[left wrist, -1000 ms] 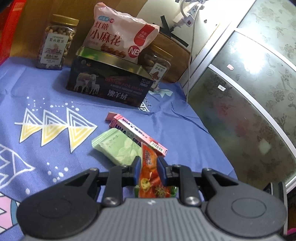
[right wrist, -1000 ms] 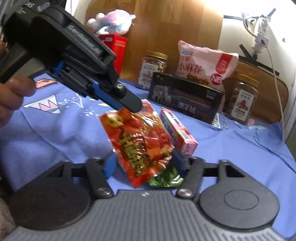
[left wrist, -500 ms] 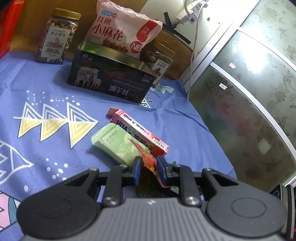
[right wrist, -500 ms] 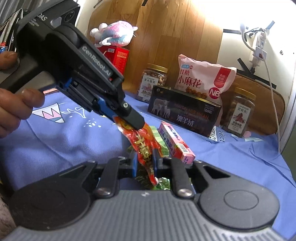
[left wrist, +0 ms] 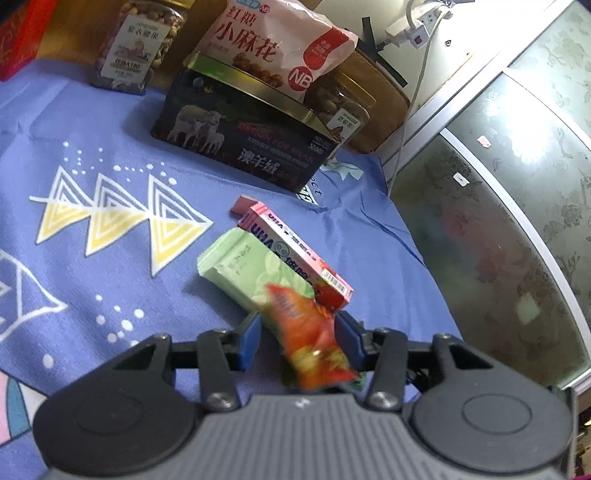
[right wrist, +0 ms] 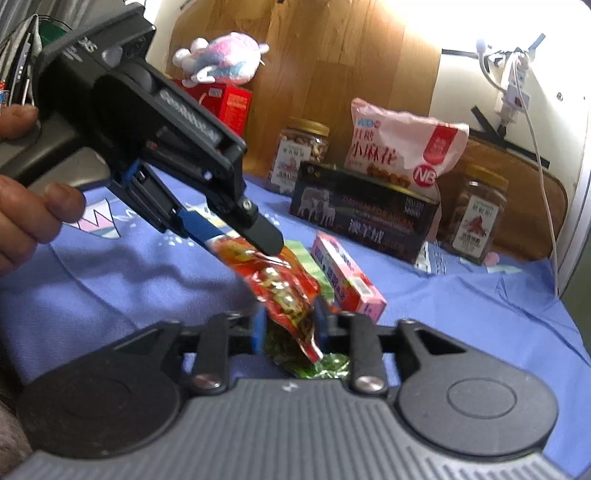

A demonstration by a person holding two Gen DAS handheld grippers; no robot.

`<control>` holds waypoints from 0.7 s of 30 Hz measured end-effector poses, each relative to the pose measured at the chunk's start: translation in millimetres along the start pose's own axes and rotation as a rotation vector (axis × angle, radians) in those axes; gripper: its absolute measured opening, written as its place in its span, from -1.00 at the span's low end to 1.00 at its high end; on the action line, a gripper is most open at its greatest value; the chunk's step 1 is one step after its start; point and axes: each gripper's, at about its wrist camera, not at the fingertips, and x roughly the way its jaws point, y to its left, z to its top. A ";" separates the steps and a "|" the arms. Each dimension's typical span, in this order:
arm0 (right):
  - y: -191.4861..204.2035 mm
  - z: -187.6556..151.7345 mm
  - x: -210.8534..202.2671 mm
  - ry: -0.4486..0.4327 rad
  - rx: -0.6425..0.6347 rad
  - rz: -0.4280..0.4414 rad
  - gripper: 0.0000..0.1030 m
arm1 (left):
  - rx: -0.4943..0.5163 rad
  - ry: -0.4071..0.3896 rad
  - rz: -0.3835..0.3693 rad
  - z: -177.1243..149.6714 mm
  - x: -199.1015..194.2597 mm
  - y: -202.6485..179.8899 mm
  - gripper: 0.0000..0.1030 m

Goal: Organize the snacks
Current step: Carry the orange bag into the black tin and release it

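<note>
Since half a second ago the left gripper (left wrist: 297, 341) fingers have spread, freeing the red snack packet (right wrist: 286, 291); right gripper (right wrist: 289, 328) fingers clamp its lower end, long axis running up toward the left.

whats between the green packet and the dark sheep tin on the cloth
The pink box lies between them, right beside the green packet and apart from the dark tin, with bare blue cloth in that gap. The left wrist view shows it best.

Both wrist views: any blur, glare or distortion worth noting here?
Left wrist view: the red snack packet is motion-smeared while the pink box stays sharp; the glass door bows from fisheye. Right wrist view: the upper right wall is blown out, and the left gripper looks slightly soft.
</note>
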 end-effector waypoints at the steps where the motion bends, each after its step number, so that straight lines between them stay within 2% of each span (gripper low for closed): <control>1: -1.0 -1.1 0.0 -0.002 0.006 0.000 -0.14 | -0.001 0.005 -0.006 0.2 1.4 -0.4 -0.14; 4: -0.3 -1.2 0.2 0.000 0.005 -0.001 -0.13 | 0.009 0.033 -0.007 -1.1 9.7 -3.3 -0.27; 5: 0.0 -1.6 0.2 0.001 0.005 -0.002 -0.10 | 0.007 0.045 -0.008 -2.3 13.1 -3.3 -0.44; 6: 0.0 -2.0 0.7 0.004 0.006 -0.008 -0.05 | 0.011 0.052 -0.008 -3.4 15.2 -3.6 -0.46; 8: -1.9 -2.8 1.5 0.013 0.016 -0.017 0.21 | 0.019 0.045 -0.006 -5.1 14.5 -3.9 -0.52; 11: -7.4 -3.3 2.5 0.023 0.050 -0.011 0.22 | 0.068 0.026 -0.014 -7.6 7.2 -10.5 -0.67; 12: -8.1 -2.8 2.2 0.023 0.055 -0.009 0.22 | 0.100 0.015 -0.021 -9.0 3.0 -15.2 -0.78; 13: -8.5 -2.4 1.4 0.019 0.059 -0.012 0.10 | 0.137 -0.001 -0.029 -10.3 -2.0 -21.4 -0.79; 14: -8.7 -1.8 -0.4 0.007 0.061 -0.010 -0.21 | 0.168 -0.016 -0.030 -11.3 -6.1 -27.3 -0.79; 15: -8.8 0.0 -2.8 -0.007 0.066 0.003 -0.30 | 0.198 -0.034 -0.023 -12.3 -10.0 -33.0 -0.78; 16: -7.9 1.9 -5.4 -0.024 0.071 0.016 -0.54 | 0.224 -0.052 -0.020 -12.9 -13.7 -38.3 -0.78; 21: 0.7 6.4 -12.2 -0.096 0.021 -0.041 -0.56 | 0.245 -0.085 -0.039 -9.3 -24.9 -44.7 -0.78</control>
